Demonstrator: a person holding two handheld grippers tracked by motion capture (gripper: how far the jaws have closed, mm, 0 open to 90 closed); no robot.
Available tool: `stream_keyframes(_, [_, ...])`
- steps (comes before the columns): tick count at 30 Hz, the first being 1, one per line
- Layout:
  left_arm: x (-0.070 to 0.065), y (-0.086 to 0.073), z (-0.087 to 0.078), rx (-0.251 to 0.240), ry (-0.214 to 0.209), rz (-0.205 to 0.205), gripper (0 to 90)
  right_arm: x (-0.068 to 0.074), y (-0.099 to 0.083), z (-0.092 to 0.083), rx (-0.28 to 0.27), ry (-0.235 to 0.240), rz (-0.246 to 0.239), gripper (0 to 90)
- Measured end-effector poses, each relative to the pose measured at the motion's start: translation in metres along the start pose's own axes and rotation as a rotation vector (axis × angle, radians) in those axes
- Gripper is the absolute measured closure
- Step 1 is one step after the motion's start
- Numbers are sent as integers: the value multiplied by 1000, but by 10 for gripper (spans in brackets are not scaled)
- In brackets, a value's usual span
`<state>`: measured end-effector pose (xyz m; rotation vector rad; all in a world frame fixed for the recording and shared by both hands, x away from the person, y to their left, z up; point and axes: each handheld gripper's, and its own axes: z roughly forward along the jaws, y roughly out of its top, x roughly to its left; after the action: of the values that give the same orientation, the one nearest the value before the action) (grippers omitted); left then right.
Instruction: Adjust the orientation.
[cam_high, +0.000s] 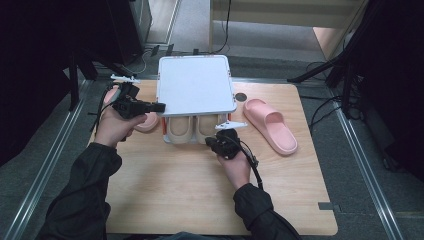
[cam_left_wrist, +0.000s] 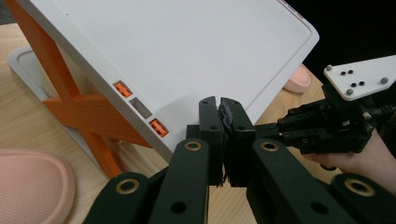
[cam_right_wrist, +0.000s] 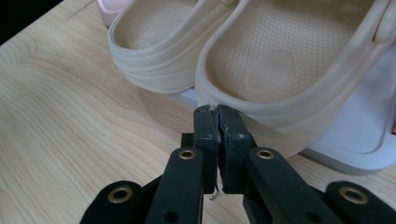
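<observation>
Two beige clogs (cam_high: 192, 128) sit side by side on the lower shelf of a white rack with orange legs (cam_high: 196, 85), heels toward the person. Right gripper (cam_high: 220, 141) is just in front of the right clog's heel, jaws pressed together, holding nothing. Left gripper (cam_high: 159, 107), also closed and empty, sits against the rack's left edge, above a pink slipper (cam_high: 148, 122). Another pink slipper (cam_high: 271, 125) lies right of the rack.

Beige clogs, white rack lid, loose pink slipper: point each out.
beige clogs (cam_right_wrist: 261, 60): right gripper view, footbed of the nearer clog.
white rack lid (cam_high: 196, 85): high view, middle of its flat top.
pink slipper (cam_high: 272, 120): high view, strap over the toe end.
</observation>
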<state>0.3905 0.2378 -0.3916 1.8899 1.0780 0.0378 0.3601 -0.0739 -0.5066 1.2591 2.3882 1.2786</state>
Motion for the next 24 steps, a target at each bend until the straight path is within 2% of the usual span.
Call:
stream_keyframes(4, [0, 0, 0, -2, -2, 3, 850, 0, -2, -3, 14, 19, 25, 820])
stream_keyframes(7, [0, 0, 0, -9, -8, -9, 809, 1, -5, -11, -1, 28, 20, 784])
stream_keyframes(11, [-2, -1, -3, -7, 14, 3, 785, 2, -8, -23, -9, 42, -4, 714])
stream_keyframes(16, [-5, -2, -13, -32, 14, -5, 733, 2, -13, -37, -17, 73, -26, 624])
stream_keyframes(20, [-7, -3, -23, -42, -6, -16, 629, 3, -24, -43, -28, 82, -52, 564])
stream_keyframes(24, [-8, -5, -33, -53, -4, -18, 608, 4, -27, -46, -20, 96, -93, 506])
